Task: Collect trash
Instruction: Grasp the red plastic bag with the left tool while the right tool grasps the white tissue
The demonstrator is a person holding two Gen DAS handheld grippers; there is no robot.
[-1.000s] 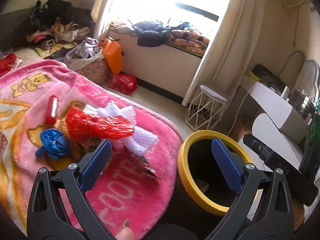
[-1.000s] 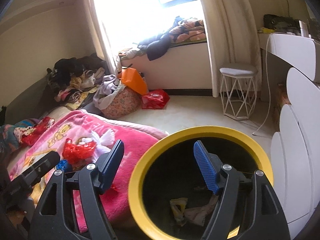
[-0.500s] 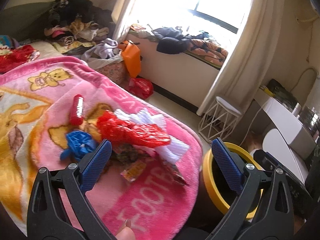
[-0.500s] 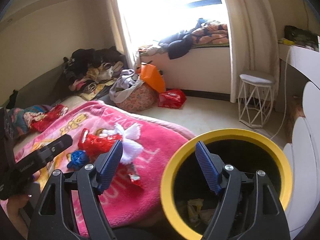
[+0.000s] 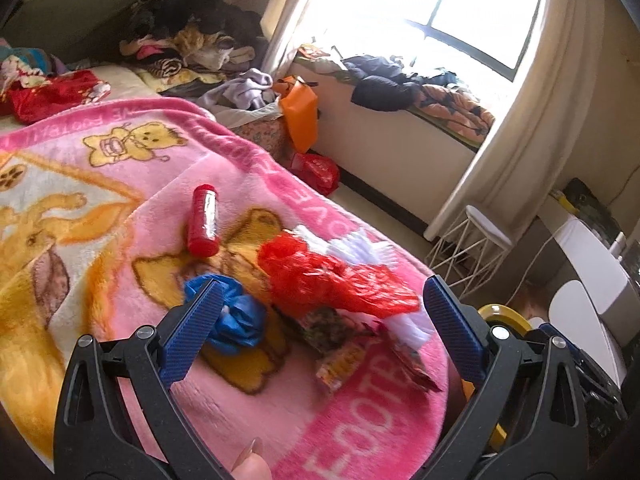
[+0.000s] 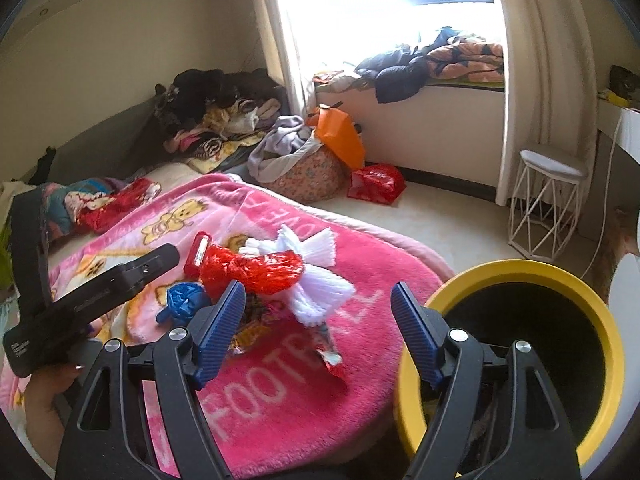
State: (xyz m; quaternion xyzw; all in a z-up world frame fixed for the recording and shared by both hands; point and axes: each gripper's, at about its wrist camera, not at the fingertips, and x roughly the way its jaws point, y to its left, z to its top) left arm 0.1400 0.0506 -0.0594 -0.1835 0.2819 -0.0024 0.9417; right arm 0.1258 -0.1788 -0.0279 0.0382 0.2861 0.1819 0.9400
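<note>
Trash lies on the pink blanket [image 5: 132, 168]: a red plastic bag [image 5: 324, 276], a crumpled blue bag [image 5: 236, 312], a red tube [image 5: 204, 220], white yarn [image 6: 316, 276] and snack wrappers [image 5: 340, 352]. My left gripper [image 5: 324, 320] is open and empty, just above and short of the pile. My right gripper [image 6: 316, 320] is open and empty over the blanket's edge, with the yellow-rimmed black bin [image 6: 520, 276] at its right. The bin's rim also shows in the left wrist view [image 5: 500, 312]. The left gripper's body shows in the right wrist view [image 6: 92, 292].
A white wire stool [image 6: 548, 200] stands by the curtain. A floral basket of laundry [image 6: 312, 168], an orange bag [image 6: 340, 136] and a red bag [image 6: 376, 184] sit on the floor beyond the bed. Clothes are heaped at the bed's far end [image 5: 188, 40]. A white desk [image 5: 592, 256] stands right.
Both grippers have swung left, away from the bin and over the blanket. The trash pile now sits between the left gripper's fingers in view. Both stay open.
</note>
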